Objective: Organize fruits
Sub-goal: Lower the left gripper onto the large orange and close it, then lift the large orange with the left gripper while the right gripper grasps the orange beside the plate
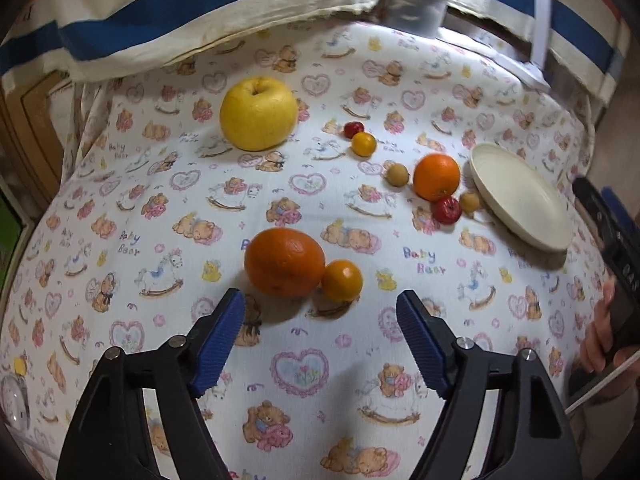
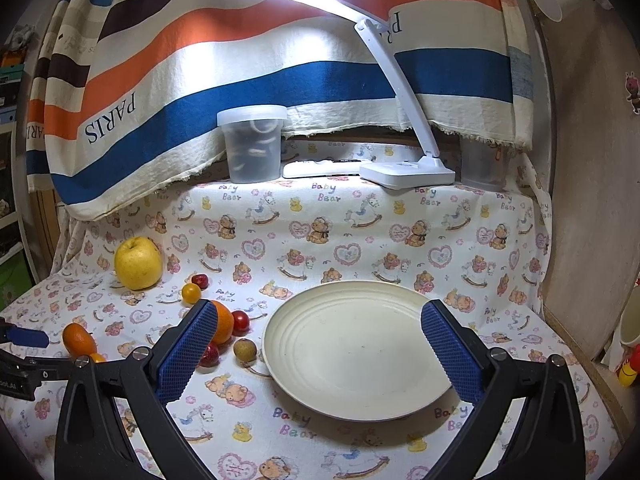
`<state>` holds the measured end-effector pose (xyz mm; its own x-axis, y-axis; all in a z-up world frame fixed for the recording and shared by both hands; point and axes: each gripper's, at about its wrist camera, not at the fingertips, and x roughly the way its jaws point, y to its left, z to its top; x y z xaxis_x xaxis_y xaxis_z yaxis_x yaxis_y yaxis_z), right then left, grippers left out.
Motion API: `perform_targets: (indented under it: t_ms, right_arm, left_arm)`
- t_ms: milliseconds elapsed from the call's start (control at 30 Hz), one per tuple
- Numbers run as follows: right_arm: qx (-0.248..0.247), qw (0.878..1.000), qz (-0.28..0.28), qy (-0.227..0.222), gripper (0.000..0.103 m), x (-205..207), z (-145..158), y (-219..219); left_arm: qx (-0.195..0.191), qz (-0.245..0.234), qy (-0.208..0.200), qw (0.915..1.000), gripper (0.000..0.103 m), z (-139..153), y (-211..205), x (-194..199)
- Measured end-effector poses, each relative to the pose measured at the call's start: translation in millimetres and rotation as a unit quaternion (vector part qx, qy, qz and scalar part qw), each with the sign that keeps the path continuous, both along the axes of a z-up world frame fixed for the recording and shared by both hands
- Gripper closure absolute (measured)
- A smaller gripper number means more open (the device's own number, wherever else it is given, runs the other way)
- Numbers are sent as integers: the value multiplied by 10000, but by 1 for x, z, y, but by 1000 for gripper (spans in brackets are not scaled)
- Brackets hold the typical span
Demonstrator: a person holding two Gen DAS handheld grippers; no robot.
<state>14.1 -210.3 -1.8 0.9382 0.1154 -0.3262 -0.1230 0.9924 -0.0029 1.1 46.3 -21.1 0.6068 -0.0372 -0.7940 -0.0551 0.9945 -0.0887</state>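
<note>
My left gripper (image 1: 321, 306) stands open just short of a large orange (image 1: 284, 262) and a small orange (image 1: 342, 280) that touch each other; nothing sits between its fingers. Farther back lie a yellow apple (image 1: 258, 112), another orange (image 1: 437, 176) and several small red, yellow and brown fruits. A cream plate (image 1: 520, 196) lies empty at the right. My right gripper (image 2: 320, 312) hangs open over the near left part of the plate (image 2: 352, 400), holding nothing. In the right wrist view the apple (image 2: 138, 263) is at the far left and the large orange (image 2: 79, 338) beside the left gripper's blue fingertip (image 2: 28, 338).
A printed cloth (image 2: 360, 220) covers the table. At the back stand a lidded plastic tub (image 2: 253, 144), a white desk lamp (image 2: 408, 170) and a striped hanging towel (image 2: 240, 80). A wooden board (image 2: 592, 200) closes off the right side. A hand (image 1: 600, 332) holds the right gripper.
</note>
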Motion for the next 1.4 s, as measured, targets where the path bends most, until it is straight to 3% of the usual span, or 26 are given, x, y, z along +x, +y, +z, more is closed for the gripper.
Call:
perform_targets:
  t_ms: [133, 267, 300, 367, 400, 633, 733, 900, 1033, 1400]
  right_arm:
    - [22, 10000, 28, 69, 1, 3, -2, 0]
    - [-7, 10000, 36, 64, 1, 2, -3, 1]
    - [-9, 10000, 54, 59, 1, 2, -3, 1]
    - [-33, 10000, 77, 46, 1, 1, -4, 4]
    - [-50, 9999, 93, 43, 1, 1, -4, 5]
    - [-163, 9997, 173, 86, 1, 1, -7, 11]
    - [-164, 9997, 181, 100, 1, 1, -7, 11]
    - [-79, 9997, 193, 124, 1, 2, -8, 10]
    - [-69, 9997, 172, 148, 1, 3, -8, 9]
    - [-52, 9996, 116, 234, 1, 9, -11, 5]
  left_arm:
    - [74, 281, -87, 9995, 26, 3, 14, 12]
    - [-367, 475, 165, 9981, 28, -5, 33, 25]
    - [-539, 496, 230, 9970, 31, -9, 36, 27]
    - [-969, 485, 372, 9934, 52, -17, 42, 32]
    - [-1059, 476, 445, 9922, 53, -21, 43, 34]
    - [-1121, 490, 337, 9919, 54, -25, 40, 40]
    - [-1005, 242, 278, 9943, 55, -24, 34, 43]
    - [-608, -10, -148, 9980, 55, -9, 20, 43]
    - [-538, -130, -537, 9970, 55, 11, 12, 49]
    - [-385, -410, -1608, 9854, 55, 41, -7, 67]
